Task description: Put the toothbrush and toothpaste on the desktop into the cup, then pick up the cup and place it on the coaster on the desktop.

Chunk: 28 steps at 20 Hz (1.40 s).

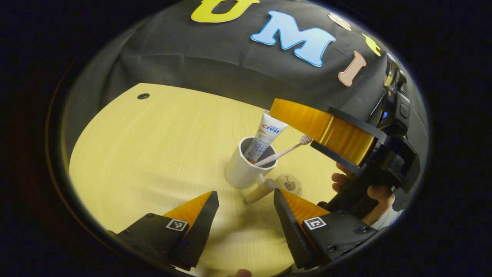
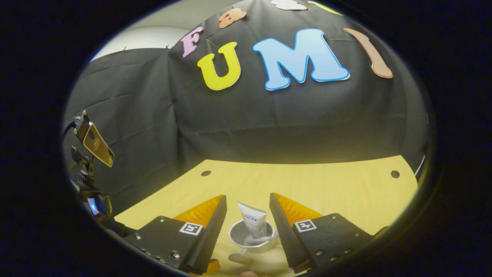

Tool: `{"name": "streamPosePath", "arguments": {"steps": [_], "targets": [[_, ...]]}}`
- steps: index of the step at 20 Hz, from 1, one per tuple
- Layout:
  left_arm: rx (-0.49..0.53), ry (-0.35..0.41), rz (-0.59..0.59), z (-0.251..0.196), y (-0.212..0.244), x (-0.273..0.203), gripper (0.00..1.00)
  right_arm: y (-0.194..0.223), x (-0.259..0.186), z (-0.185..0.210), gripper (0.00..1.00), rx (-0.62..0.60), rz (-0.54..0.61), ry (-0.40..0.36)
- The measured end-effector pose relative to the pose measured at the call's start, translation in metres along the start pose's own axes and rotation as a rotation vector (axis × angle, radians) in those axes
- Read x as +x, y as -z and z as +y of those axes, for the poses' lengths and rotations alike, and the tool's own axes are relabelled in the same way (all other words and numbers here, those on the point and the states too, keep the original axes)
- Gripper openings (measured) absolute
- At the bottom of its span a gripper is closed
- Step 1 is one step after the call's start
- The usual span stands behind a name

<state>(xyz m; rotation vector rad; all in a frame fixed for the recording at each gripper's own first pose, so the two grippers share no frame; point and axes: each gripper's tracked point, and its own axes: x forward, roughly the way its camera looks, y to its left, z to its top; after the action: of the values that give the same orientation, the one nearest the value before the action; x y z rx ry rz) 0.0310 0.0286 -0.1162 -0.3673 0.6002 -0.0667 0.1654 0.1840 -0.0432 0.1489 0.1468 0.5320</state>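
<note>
A white cup [image 1: 246, 169] stands on the wooden desktop [image 1: 161, 146], holding the toothpaste tube [image 1: 267, 136] upright and the toothbrush [image 1: 284, 152] leaning right. A small round wooden coaster [image 1: 289, 184] lies just right of the cup, beside its wooden handle [image 1: 260, 191]. My left gripper [image 1: 246, 215] is open, low and in front of the cup. My right gripper [image 1: 296, 130], held by a hand [image 1: 378, 194], hovers over the cup. In the right gripper view, that gripper [image 2: 248, 217] is open, with the toothpaste tube [image 2: 253, 219] and cup [image 2: 235, 237] between its fingers, untouched.
The desktop [image 2: 346, 192] ends at the black cloth wall behind. It has small round holes [image 1: 143, 96] near its far edge. In the right gripper view, the left gripper's body [image 2: 92, 184] stands at the far left.
</note>
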Motion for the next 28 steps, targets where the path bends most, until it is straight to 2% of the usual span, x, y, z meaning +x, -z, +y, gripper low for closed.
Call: {"name": "streamPosePath", "arguments": {"steps": [1,2,9,10,11,12,13,20,22,23,25,27,28], "targets": [[-0.001,0.001,0.001,-0.002,0.0,0.001,0.94,-0.004,-0.002,-0.001,0.67,0.003,-0.004,0.0],[-0.002,0.004,0.004,-0.003,0.001,0.003,0.94,-0.006,-0.004,-0.002,0.72,0.005,-0.01,0.003],[-0.013,0.005,0.043,-0.02,0.003,0.016,0.94,-0.034,-0.039,-0.024,0.72,0.007,-0.055,0.051],[-0.015,0.004,0.048,-0.022,0.003,0.019,0.94,-0.036,-0.044,-0.028,0.67,0.001,-0.061,0.062],[-0.015,0.001,0.053,-0.024,0.002,0.023,0.94,-0.04,-0.049,-0.033,0.67,-0.006,-0.066,0.072],[-0.015,-0.007,0.059,-0.026,0.003,0.026,0.94,-0.042,-0.055,-0.037,0.67,-0.016,-0.069,0.084],[-0.016,-0.017,0.067,-0.026,0.003,0.03,0.94,-0.044,-0.06,-0.043,0.72,-0.027,-0.071,0.098],[-0.06,-0.086,0.174,-0.023,0.013,0.055,0.94,-0.054,-0.094,-0.07,0.72,-0.051,-0.085,0.157],[-0.072,-0.103,0.185,-0.021,0.011,0.065,0.9,-0.053,-0.101,-0.077,0.72,-0.042,-0.082,0.173],[-0.083,-0.107,0.19,-0.021,0.01,0.069,0.94,-0.052,-0.106,-0.082,0.72,-0.04,-0.08,0.185],[-0.099,-0.122,0.201,-0.019,0.007,0.076,0.88,-0.051,-0.111,-0.089,0.72,-0.031,-0.078,0.202],[-0.105,-0.142,0.208,-0.015,0.006,0.082,0.87,-0.046,-0.118,-0.095,0.72,-0.018,-0.07,0.216],[-0.107,-0.144,0.214,-0.015,0.007,0.085,0.79,-0.044,-0.121,-0.098,0.72,-0.012,-0.065,0.221]]}}
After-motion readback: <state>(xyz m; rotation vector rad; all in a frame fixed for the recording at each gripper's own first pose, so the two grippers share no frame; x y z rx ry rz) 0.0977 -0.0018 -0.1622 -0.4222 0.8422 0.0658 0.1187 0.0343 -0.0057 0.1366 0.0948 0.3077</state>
